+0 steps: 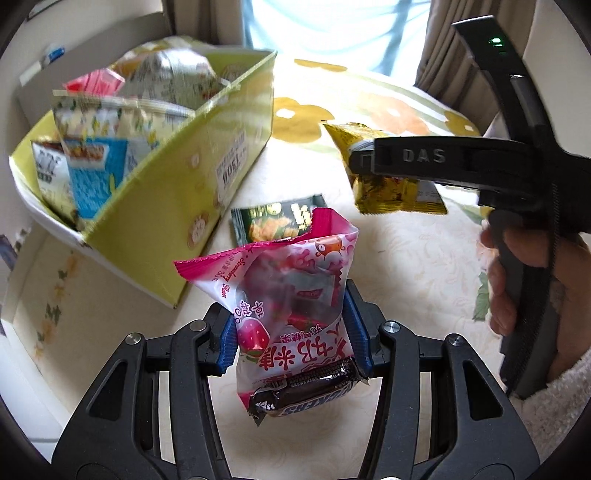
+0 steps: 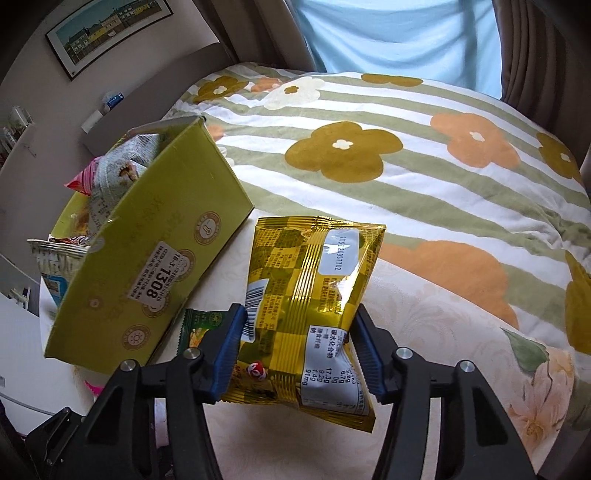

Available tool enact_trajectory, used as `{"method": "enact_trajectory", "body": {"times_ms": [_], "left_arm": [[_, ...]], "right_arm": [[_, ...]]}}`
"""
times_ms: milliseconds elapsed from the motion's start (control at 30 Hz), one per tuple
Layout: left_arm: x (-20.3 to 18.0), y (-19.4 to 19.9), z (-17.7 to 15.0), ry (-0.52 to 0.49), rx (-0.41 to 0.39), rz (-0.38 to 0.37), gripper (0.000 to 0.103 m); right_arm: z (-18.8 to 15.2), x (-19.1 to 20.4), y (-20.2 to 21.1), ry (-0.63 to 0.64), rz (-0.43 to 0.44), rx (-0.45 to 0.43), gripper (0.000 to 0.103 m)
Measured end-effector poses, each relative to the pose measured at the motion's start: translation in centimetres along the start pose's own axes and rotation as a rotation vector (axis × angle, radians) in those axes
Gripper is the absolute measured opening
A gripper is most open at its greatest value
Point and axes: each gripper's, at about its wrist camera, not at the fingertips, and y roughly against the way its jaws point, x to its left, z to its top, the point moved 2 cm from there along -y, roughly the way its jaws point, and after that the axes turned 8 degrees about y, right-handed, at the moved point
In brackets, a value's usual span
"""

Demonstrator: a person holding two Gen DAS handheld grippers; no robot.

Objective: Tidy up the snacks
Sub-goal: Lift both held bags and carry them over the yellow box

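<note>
Over a cream patterned tabletop (image 1: 406, 266), with a flower-striped blanket (image 2: 424, 155) and curtained window beyond, the left gripper (image 1: 291, 332) clamps a pink strawberry snack bag (image 1: 280, 295) with a Snickers bar (image 1: 306, 395) beneath it. The right gripper (image 2: 299, 350) squeezes a gold snack packet (image 2: 310, 291), raised clear of the surface. A green packet (image 1: 277, 218) lies beside the green box (image 1: 177, 177) of snacks at the table's left edge; its right side lies bare.

A bed (image 2: 424, 177) with a striped, flowered blanket lies below a bright window (image 2: 399, 33). Brown curtains (image 2: 535, 55) hang beside the window. Left of the bed, a framed picture (image 2: 107, 31) hangs on the wall.
</note>
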Motion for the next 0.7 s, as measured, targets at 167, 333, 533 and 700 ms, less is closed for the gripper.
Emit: {"method": "enact_trajectory", "body": {"times_ms": [167,333,533,700], "left_arm": [[-0.6,2.5,0.9,-0.032,-0.062,-0.010,0.046],[-0.7,5.6,1.9,-0.058,-0.133,-0.019,0.046],[0.5,9.0,4.0,-0.044,-0.192,-0.058,0.045],[2.1,11.4,5.8,-0.034,-0.235,-0.101,0.044]], "right_arm": [[0.2,1.1,4.0,0.010,-0.016,-0.056,0.053],[0.6,2.5,7.9,0.014,-0.016,-0.104,0.053],[1.4,4.7,10.8,0.049,0.000,-0.148,0.053],[2.7,6.7,12.6,0.079,0.004,-0.198,0.053]]}}
